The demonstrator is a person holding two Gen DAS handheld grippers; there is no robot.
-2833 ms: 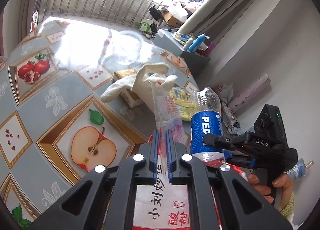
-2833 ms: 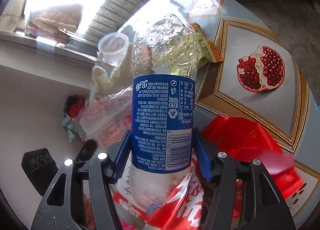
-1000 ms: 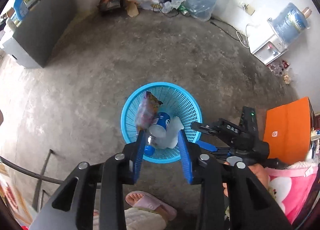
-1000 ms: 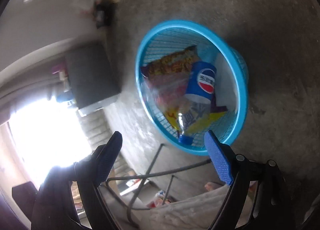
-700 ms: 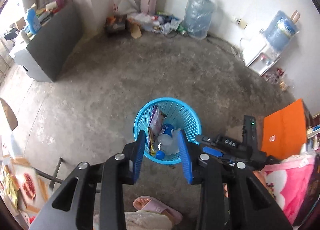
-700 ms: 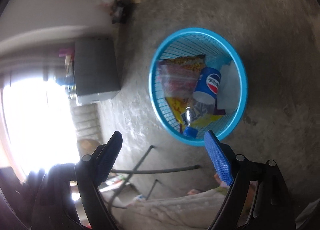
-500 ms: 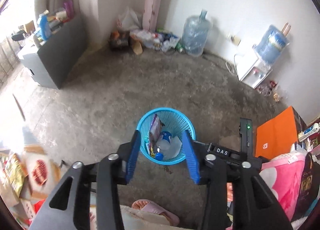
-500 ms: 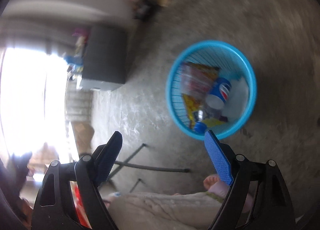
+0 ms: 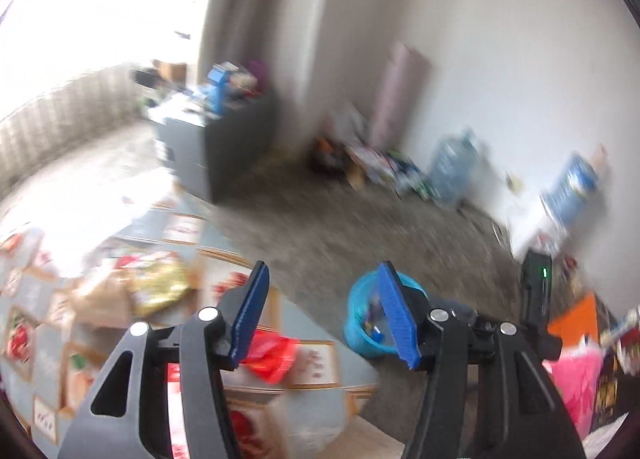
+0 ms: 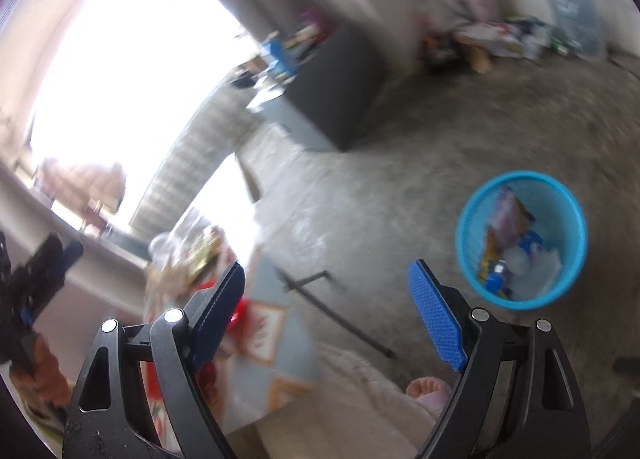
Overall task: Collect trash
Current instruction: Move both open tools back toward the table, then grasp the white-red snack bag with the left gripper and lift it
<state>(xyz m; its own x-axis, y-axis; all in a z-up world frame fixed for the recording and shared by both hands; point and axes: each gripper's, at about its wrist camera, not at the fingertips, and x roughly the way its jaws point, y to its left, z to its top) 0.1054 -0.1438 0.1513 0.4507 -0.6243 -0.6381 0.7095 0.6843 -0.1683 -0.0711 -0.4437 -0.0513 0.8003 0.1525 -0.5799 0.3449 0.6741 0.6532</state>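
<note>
Both views are motion-blurred. The blue mesh trash basket (image 10: 520,299) stands on the concrete floor with a Pepsi bottle (image 10: 528,241) and snack wrappers (image 10: 506,215) in it; it also shows in the left wrist view (image 9: 360,335) behind a finger. My left gripper (image 9: 324,315) is open and empty, above the edge of the fruit-patterned table (image 9: 316,411). On the table lie a red bag (image 9: 268,355) and a gold wrapper (image 9: 160,287). My right gripper (image 10: 328,315) is open and empty, with the basket to its right.
A grey cabinet (image 9: 224,151) stands by the curtain. Water jugs (image 9: 452,167) and clutter line the far wall. An orange board (image 9: 572,323) and pink fabric (image 9: 572,383) are at the right. A foot (image 10: 428,389) and black table legs (image 10: 340,323) show below the right gripper.
Both grippers let the bottle and the wrapper go into the basket, then swung up and left, away from the basket, back towards the table. Both stay open.
</note>
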